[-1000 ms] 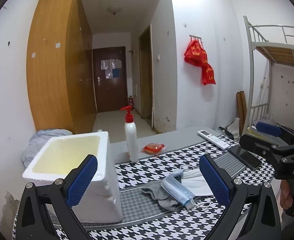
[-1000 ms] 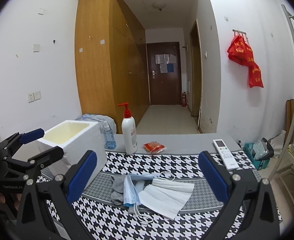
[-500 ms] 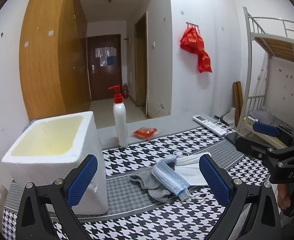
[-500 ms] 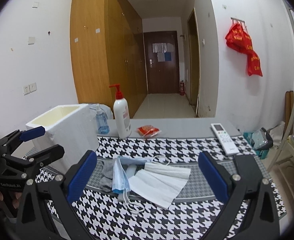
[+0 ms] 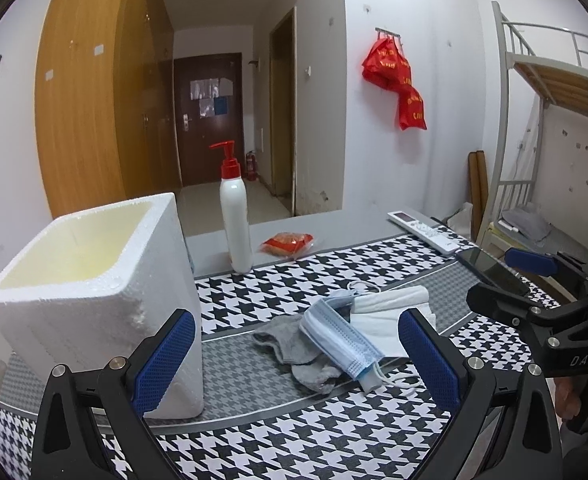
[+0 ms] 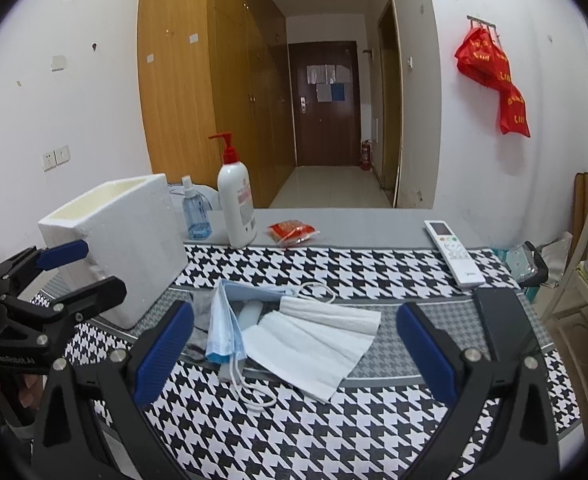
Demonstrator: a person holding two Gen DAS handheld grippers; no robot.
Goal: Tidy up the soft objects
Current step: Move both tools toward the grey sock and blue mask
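Both tongs, left (image 5: 296,356) and right (image 6: 294,352), are wide apart, holding nothing, above the masks (image 6: 294,328) beside the foam box (image 5: 90,292)

We see a grey desk (image 6: 374,222) under a houndstooth cloth (image 6: 334,424). On the cloth lie a foam box (image 6: 134,240), masks (image 6: 310,340), a sock (image 5: 290,352), a remote (image 6: 454,252) and a phone (image 6: 502,320). On bare desk behind stand a pump bottle (image 6: 236,204), a spray bottle (image 6: 195,216) and a red packet (image 6: 293,233).

Even indoor light, soft shadows, sharp focus, fisheye bending, dark corners.
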